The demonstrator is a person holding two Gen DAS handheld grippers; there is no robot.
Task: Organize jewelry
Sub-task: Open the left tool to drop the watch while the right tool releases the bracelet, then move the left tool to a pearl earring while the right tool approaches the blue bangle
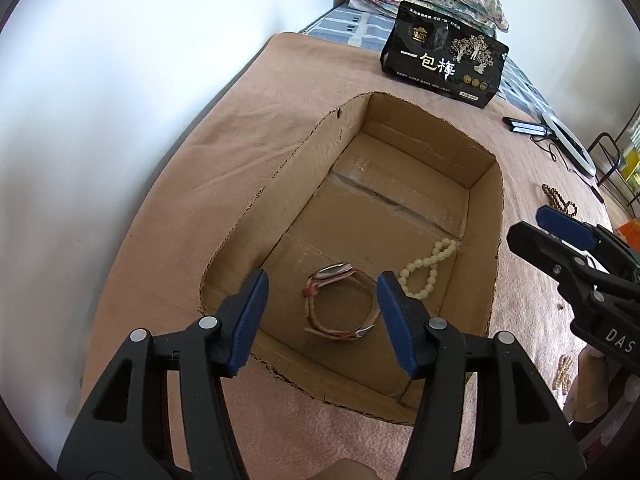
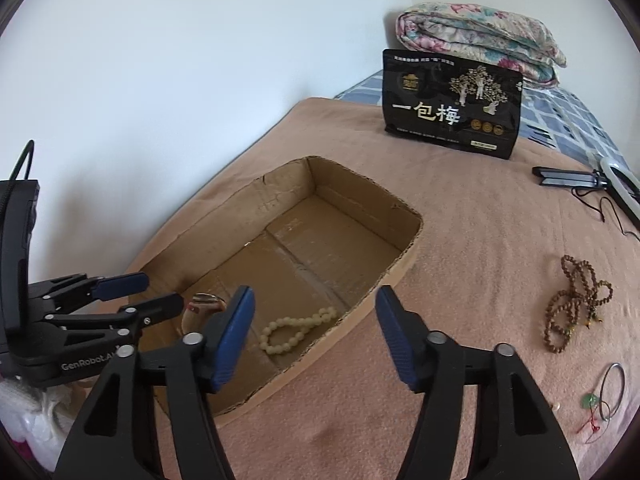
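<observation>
An open cardboard box (image 1: 486, 216) (image 2: 280, 184) lies on the pink blanket. Inside it are a pink-strapped watch (image 1: 340, 304) (image 2: 202, 306) and a cream bead bracelet (image 1: 428, 268) (image 2: 294, 330). My left gripper (image 1: 322, 320) is open and empty, just above the watch at the box's near end; it also shows in the right wrist view (image 2: 140, 294). My right gripper (image 2: 314, 338) is open and empty over the box's right rim; it also shows in the left wrist view (image 1: 560, 236). A brown bead necklace (image 2: 576, 300) (image 1: 560, 200), a thin bangle (image 2: 612, 390) and a green pendant on red string (image 2: 591, 402) lie on the blanket to the right.
A black snack bag (image 1: 444, 60) (image 2: 452, 108) stands behind the box. A folded floral quilt (image 2: 480, 40) lies at the far end. A ring light with its black stand and cable (image 2: 592, 184) lies far right. A white wall runs along the left. Beige beads (image 1: 562, 374) lie near the right gripper.
</observation>
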